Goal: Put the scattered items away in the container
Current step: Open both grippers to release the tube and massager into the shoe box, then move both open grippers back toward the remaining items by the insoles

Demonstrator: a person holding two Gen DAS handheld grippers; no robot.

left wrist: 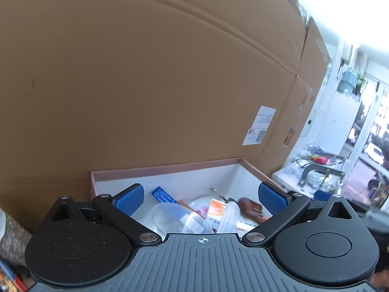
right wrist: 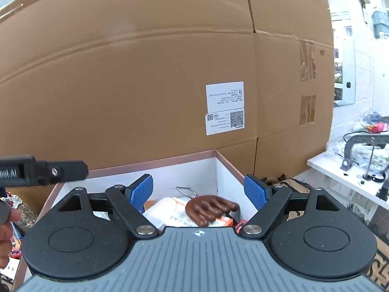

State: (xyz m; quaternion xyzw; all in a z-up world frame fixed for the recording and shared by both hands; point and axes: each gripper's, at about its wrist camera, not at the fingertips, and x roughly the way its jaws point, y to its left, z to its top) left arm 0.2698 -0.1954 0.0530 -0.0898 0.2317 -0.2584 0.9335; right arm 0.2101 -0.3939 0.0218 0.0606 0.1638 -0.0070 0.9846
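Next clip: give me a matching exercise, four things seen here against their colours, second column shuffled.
Things:
1. Pads of the right tongs
2. Hand-shaped item in the box
3. Label
4. Carton behind the box

Colours:
A. tan
B. white
C. blue
D. dark brown

Pairs: 1-C, 2-D, 3-B, 4-A

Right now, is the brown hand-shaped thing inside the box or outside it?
Inside. The brown hand-shaped thing lies on the packets between the white walls of the box; both grippers hang open above it.
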